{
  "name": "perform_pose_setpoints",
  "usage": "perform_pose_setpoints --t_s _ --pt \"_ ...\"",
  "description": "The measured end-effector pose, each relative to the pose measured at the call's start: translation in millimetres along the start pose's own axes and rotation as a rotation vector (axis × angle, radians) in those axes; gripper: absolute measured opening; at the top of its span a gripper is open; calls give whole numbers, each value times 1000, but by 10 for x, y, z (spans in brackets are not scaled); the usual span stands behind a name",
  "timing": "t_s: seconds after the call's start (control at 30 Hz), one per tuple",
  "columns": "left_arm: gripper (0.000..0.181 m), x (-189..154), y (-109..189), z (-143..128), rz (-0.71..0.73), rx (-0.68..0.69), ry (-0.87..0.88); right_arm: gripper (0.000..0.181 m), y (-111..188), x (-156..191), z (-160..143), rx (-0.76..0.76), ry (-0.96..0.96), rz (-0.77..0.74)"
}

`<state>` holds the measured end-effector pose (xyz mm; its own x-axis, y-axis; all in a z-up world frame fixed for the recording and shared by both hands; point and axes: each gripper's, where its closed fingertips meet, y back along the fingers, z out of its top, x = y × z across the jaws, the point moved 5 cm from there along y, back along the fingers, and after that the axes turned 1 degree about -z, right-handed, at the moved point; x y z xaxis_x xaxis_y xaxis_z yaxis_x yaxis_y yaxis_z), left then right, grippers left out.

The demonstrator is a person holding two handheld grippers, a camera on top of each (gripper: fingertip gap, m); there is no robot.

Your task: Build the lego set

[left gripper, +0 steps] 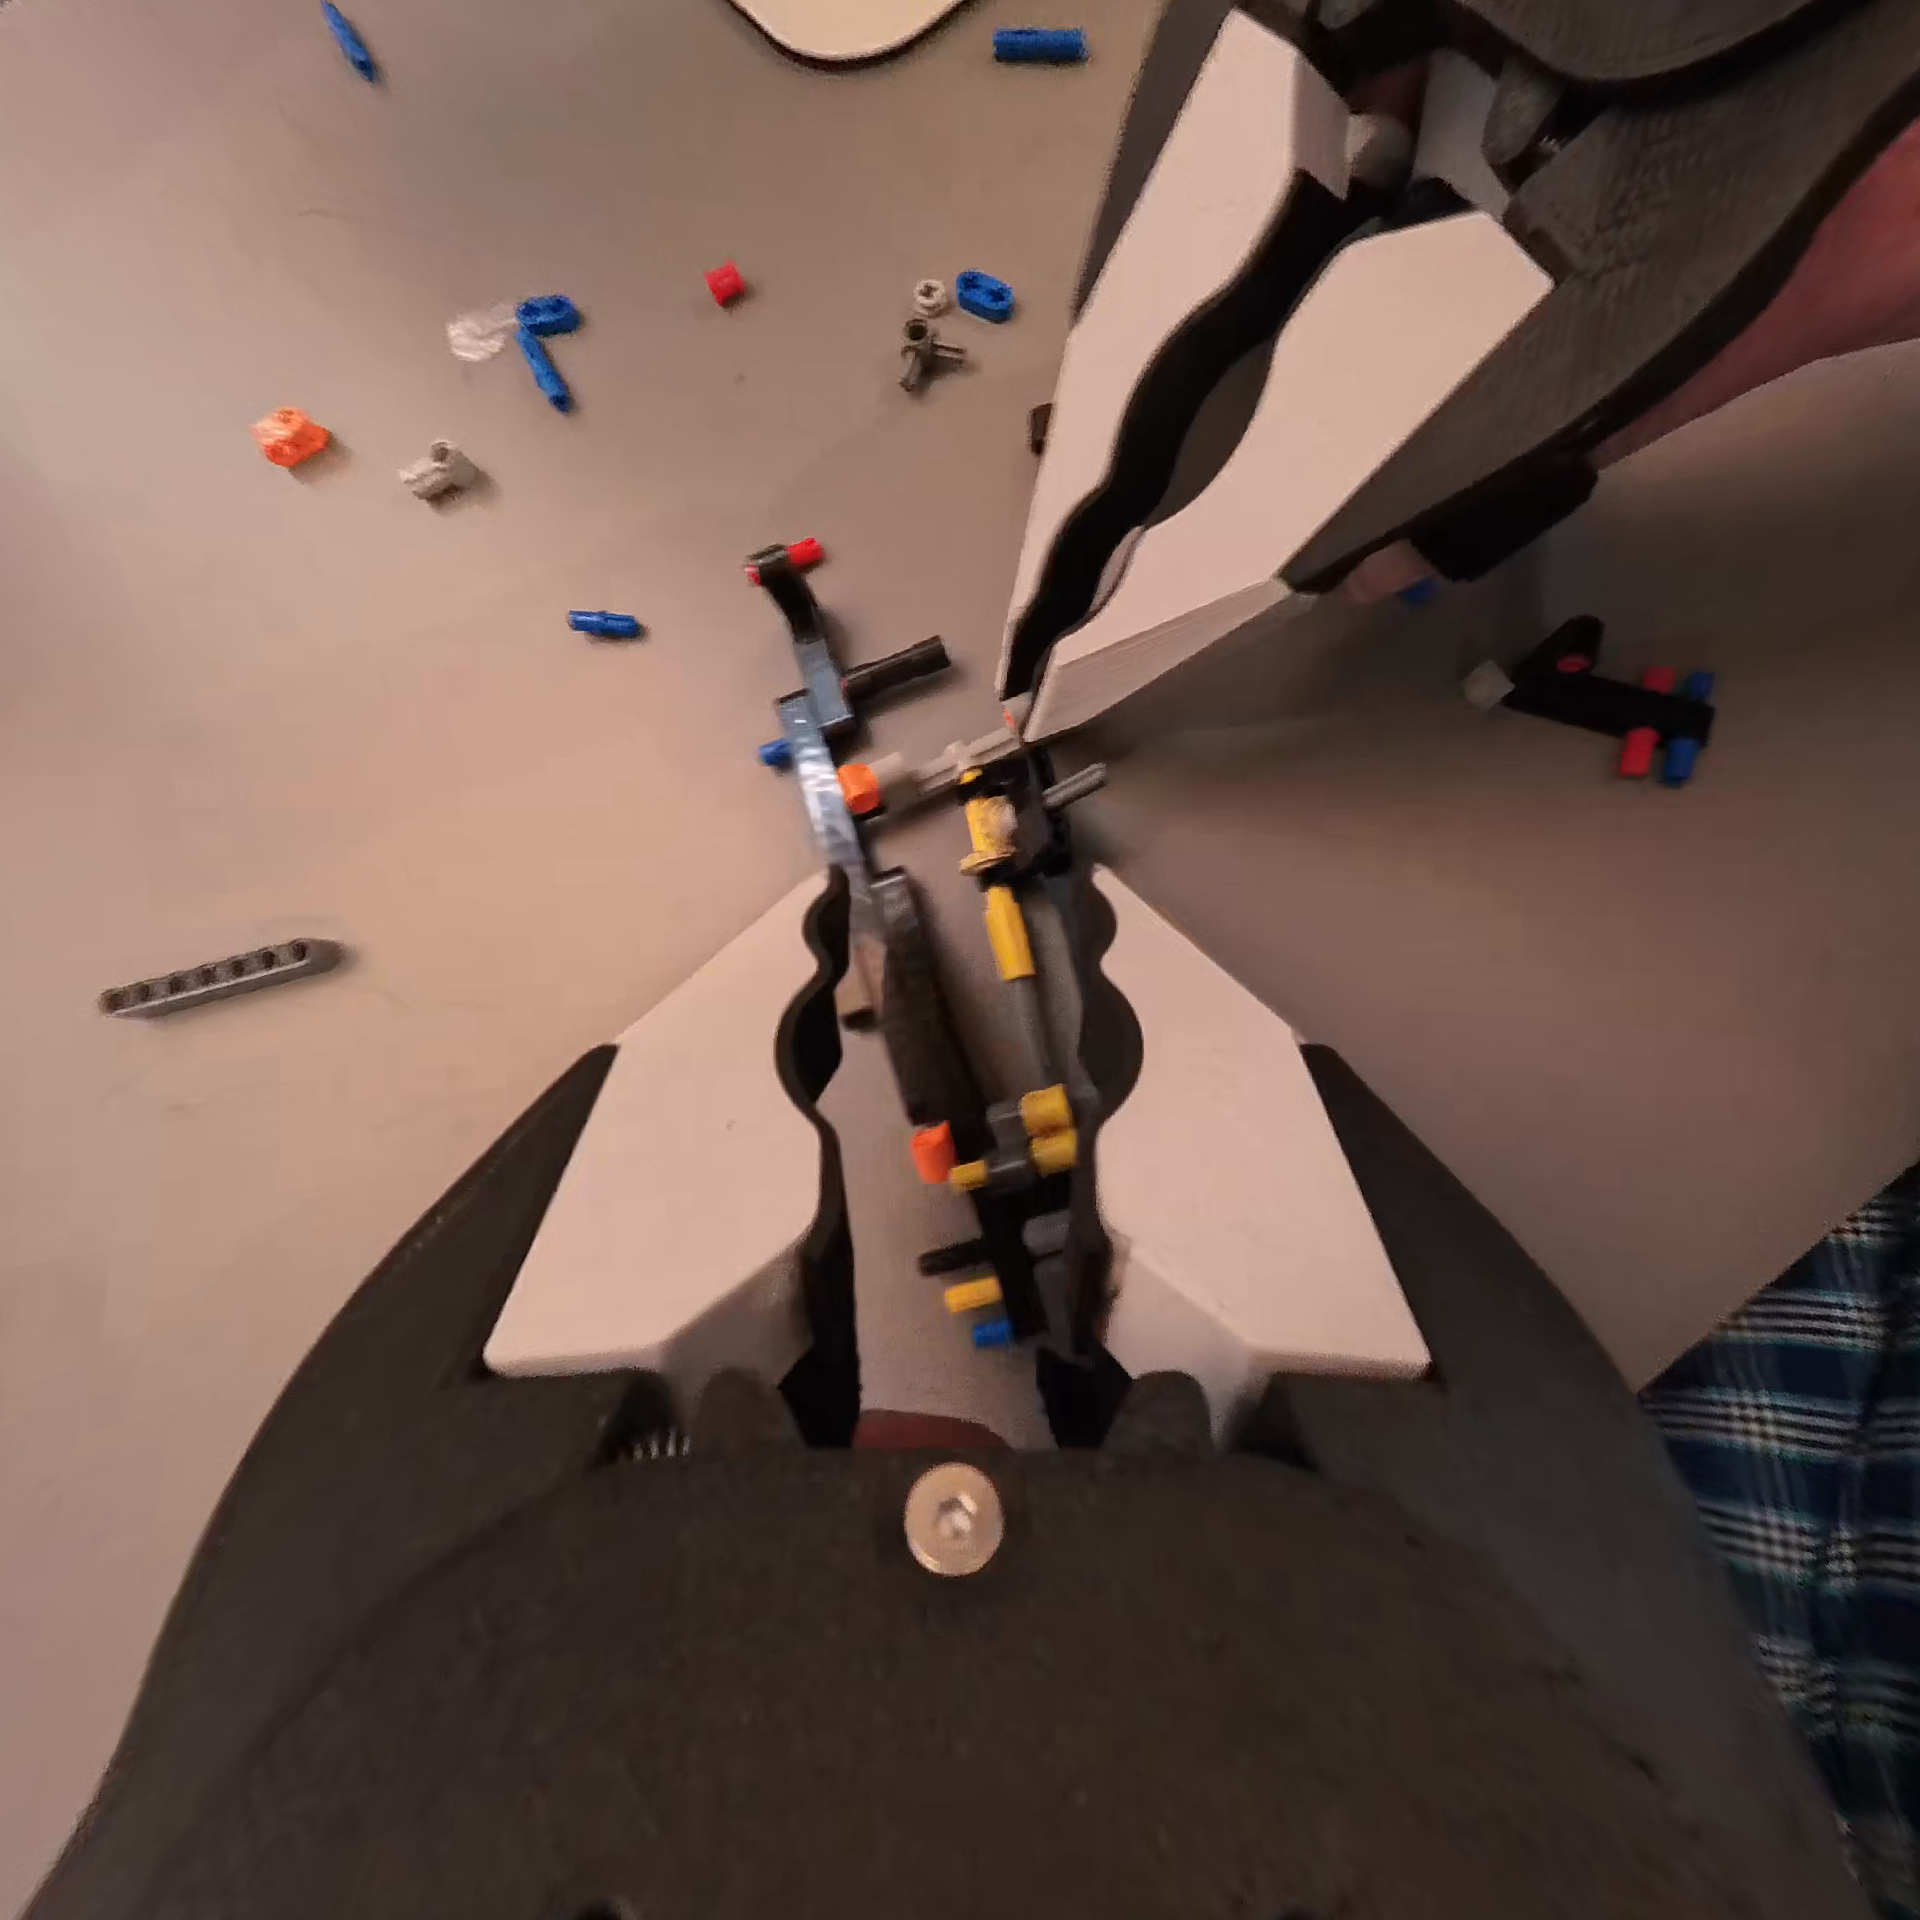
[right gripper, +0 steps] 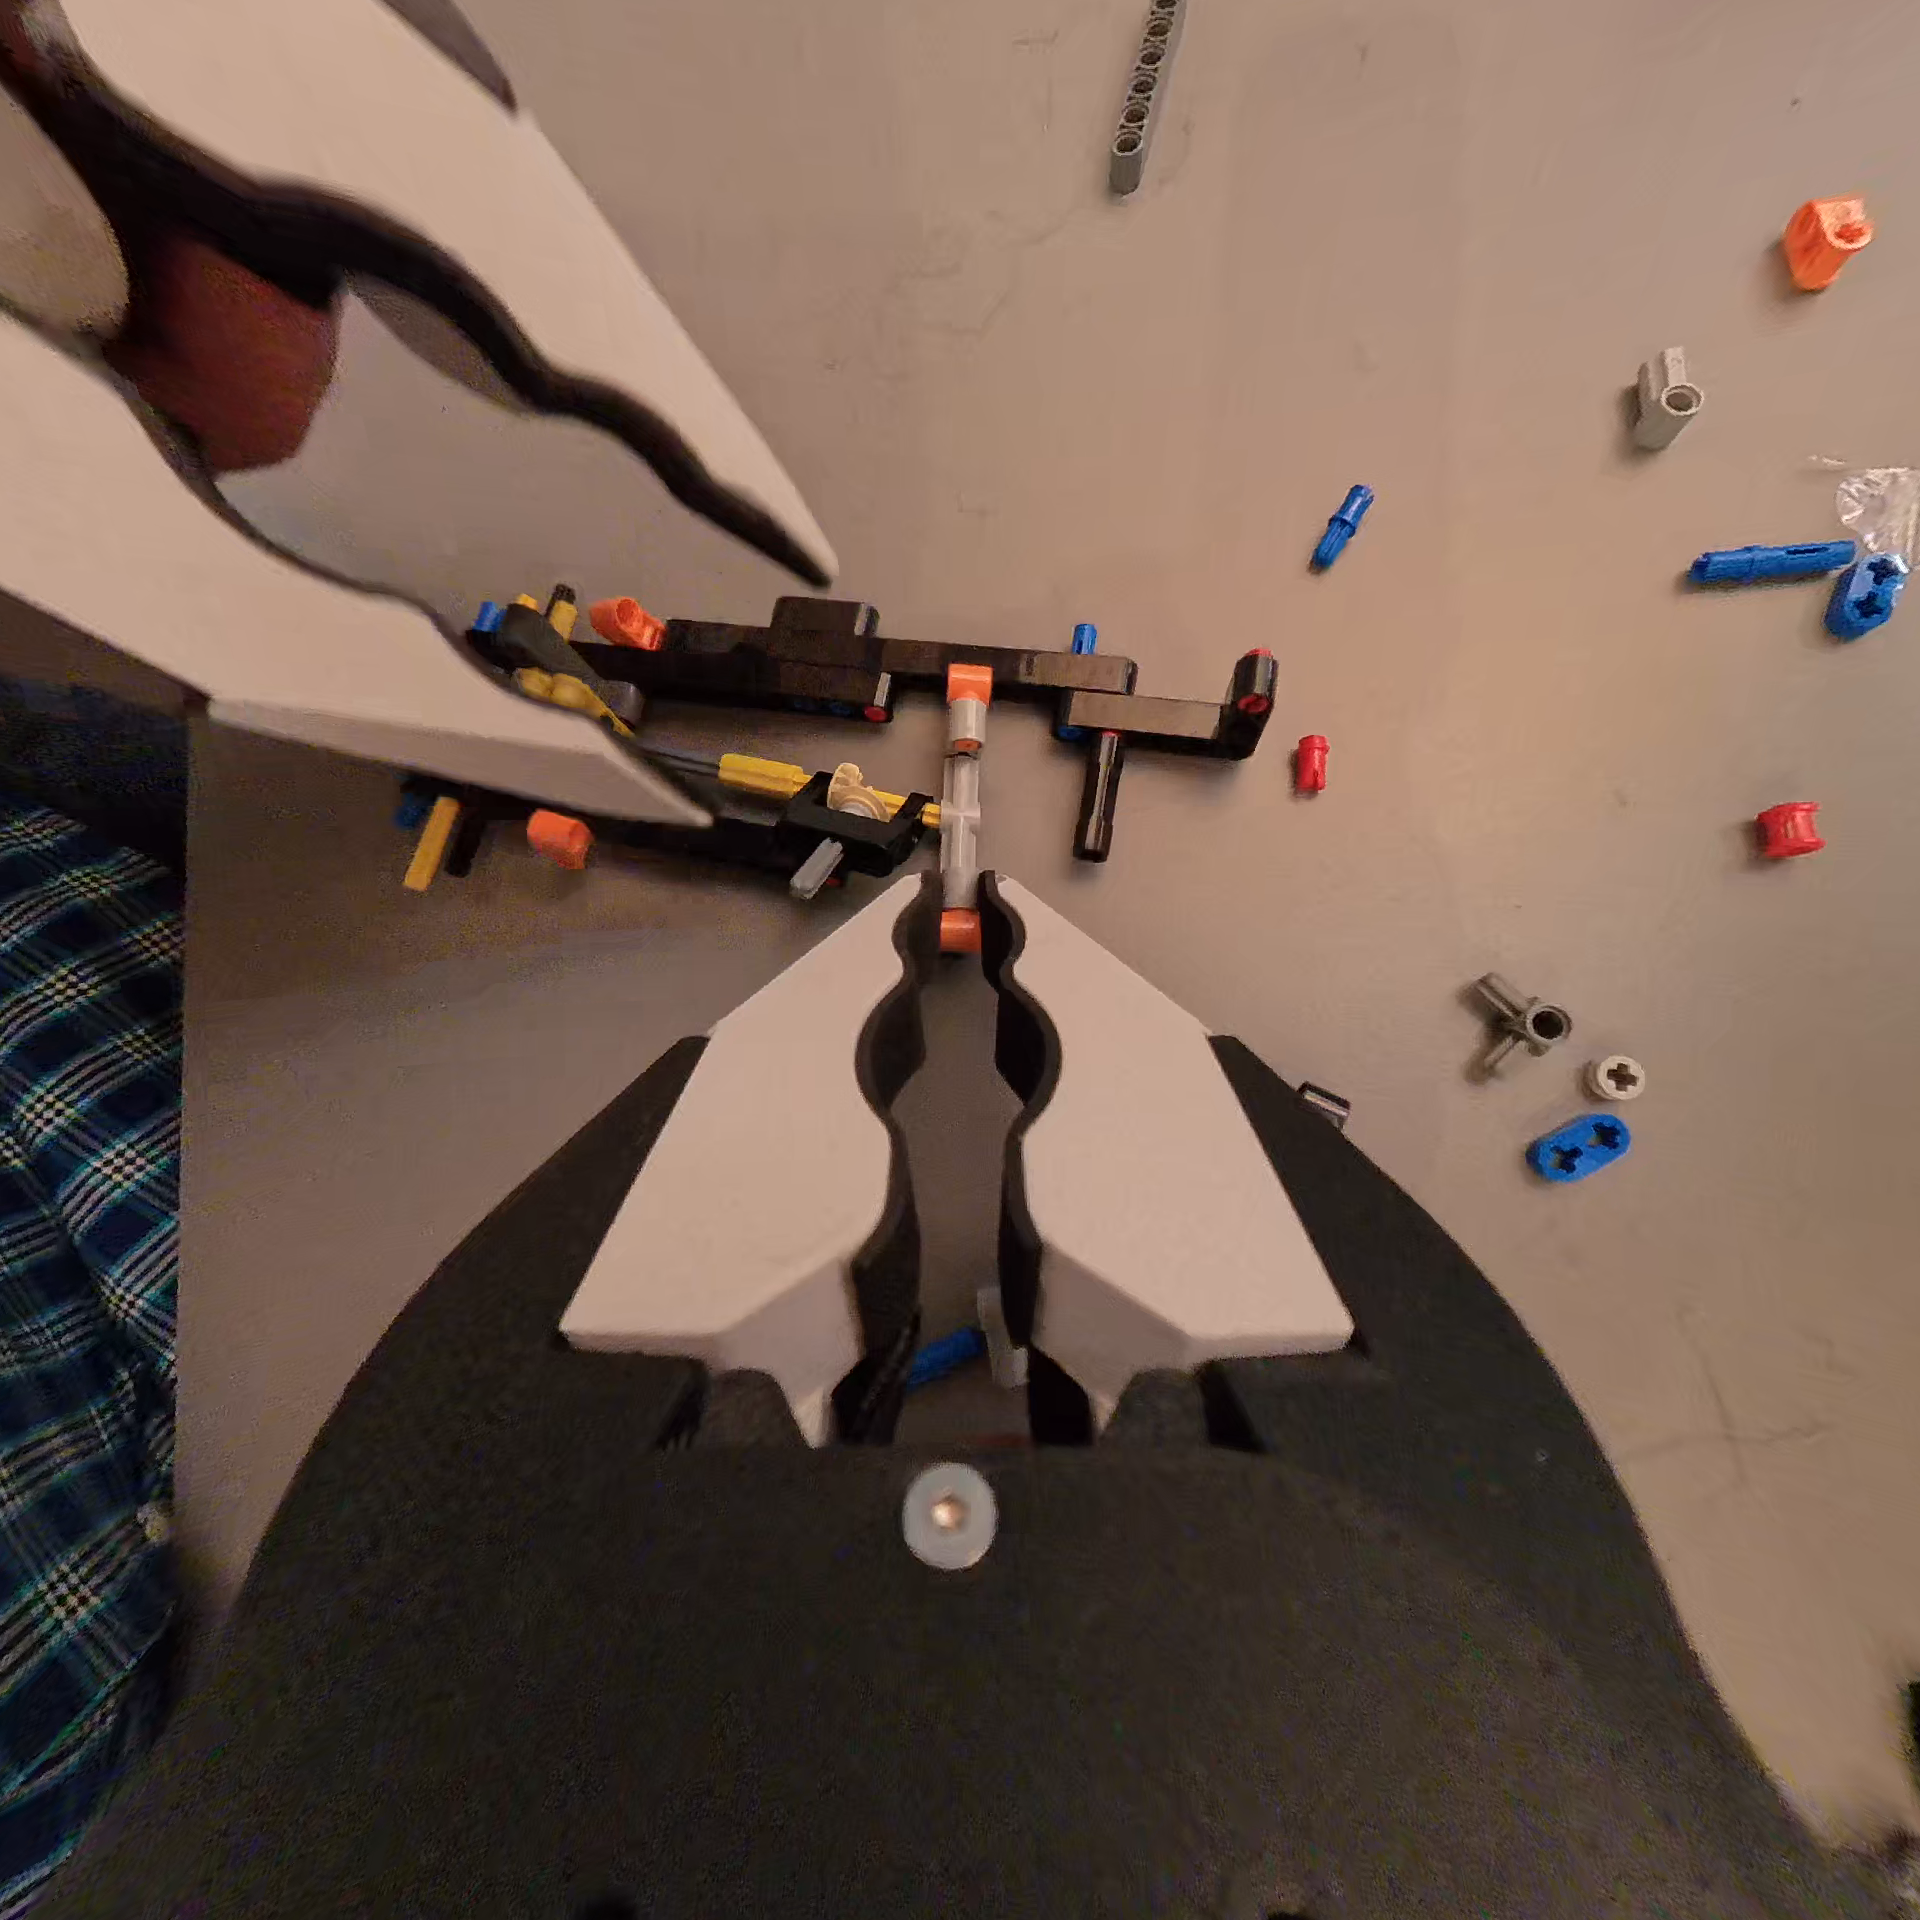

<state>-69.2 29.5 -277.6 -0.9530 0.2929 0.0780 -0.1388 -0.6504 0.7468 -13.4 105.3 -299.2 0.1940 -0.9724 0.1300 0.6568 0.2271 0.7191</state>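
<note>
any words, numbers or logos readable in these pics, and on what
None: neither view shows readable writing.
The lego assembly, the loose pieces such as the grey beam and the table bear no visible text.
Both the left gripper and the right gripper are plain, unmarked.

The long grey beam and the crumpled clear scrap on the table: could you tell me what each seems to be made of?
Grey beam: apparently hard moulded plastic, matte, with crisp edges and an even row of holes. Clear scrap: probably thin plastic film, glossy and see-through, wrinkled with bright glints.
</note>
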Motion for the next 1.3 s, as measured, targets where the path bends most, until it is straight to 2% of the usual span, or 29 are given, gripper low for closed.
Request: perform_pose_setpoints --t_s 0.1,0.2,0.4,0.7,0.87,1.03,1.23,1.3 --pt "43 179 42 -16 14 5 6 5 -2 -3 1 -2 -15 0" --pt "38 241 -40 -89 -41 56 -15 5 -1 -2 2 2 -20 -4" --pt "28 203 -182 -150 -95 88 -33 5 2 11 2 12 -11 -21" --pt "19 174 -187 -151 -93 87 -14 7 24 39 0 4 7 -17" --pt "18 157 -202 -153 -85 92 -12 18 41 61 -29 -1 12 23" --pt "18 159 -204 -154 -89 90 -3 55 37 115 -21 -29 -5 119" --pt "18 160 -210 -157 -93 88 3 46 -56 190 10 -17 43 87" --pt "18 158 -210 -171 -96 90 8 35 -70 189 13 -6 65 60"
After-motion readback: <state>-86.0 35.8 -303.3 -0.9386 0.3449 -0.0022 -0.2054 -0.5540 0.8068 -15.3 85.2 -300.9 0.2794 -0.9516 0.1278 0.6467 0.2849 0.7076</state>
